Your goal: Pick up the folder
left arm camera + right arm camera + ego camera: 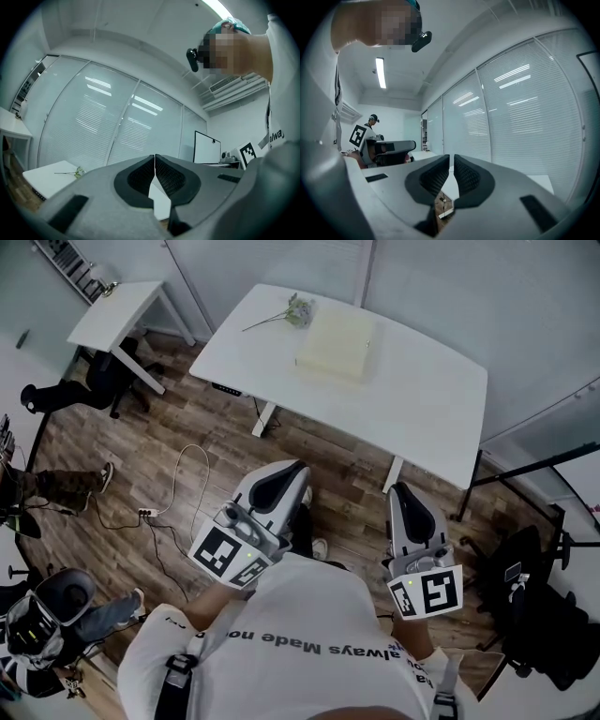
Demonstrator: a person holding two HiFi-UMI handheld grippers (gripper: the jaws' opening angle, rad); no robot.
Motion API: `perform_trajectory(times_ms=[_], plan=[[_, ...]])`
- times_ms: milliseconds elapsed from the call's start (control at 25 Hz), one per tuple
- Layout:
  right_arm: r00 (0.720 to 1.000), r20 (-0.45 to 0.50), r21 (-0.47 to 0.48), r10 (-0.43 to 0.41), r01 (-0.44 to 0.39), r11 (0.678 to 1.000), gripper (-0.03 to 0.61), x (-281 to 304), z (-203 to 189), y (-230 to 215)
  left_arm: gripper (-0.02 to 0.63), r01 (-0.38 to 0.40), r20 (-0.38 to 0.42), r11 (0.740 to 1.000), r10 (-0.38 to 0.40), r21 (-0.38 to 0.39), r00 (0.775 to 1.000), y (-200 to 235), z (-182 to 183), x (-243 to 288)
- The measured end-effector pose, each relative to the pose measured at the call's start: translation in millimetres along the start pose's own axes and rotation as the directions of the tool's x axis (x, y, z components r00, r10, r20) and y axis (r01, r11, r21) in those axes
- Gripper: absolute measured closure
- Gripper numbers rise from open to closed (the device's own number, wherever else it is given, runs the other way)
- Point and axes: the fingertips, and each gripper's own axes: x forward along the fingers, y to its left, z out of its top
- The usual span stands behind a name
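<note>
Left gripper [284, 472] and right gripper [406, 495]: jaws pressed together, empty, over open floor [349, 470] short of table [424, 411] near edge. Folder [336, 345] near far edge.

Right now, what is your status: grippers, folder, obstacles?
Left gripper shut, empty. Right gripper shut, empty. Folder flat on white table, untouched, flower sprig beside it. No obstacle seen between.

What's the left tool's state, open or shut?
Shut and empty. In the left gripper view the left tool has its jaws closed tip to tip, with nothing between them.
</note>
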Motion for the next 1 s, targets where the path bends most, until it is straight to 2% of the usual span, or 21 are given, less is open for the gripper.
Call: perform_trajectory(times_ms=[280, 1000], plan=[[1.0, 0.009, -0.006, -0.001, 0.002, 1.0, 0.546, 38.4, 4.1, -12.6, 0.6, 0.011, 0.01, 1.0, -0.011, 0.017, 1.0, 30.1, 6.2, 24.5], [1.0, -0.015, -0.016, 0.007, -0.008, 1.0, 0.546, 201.1, 16.4, -33.0, 0.598, 0.003, -0.002, 1.0, -0.003, 0.008, 1.0, 175.5, 30.1, 86.6]])
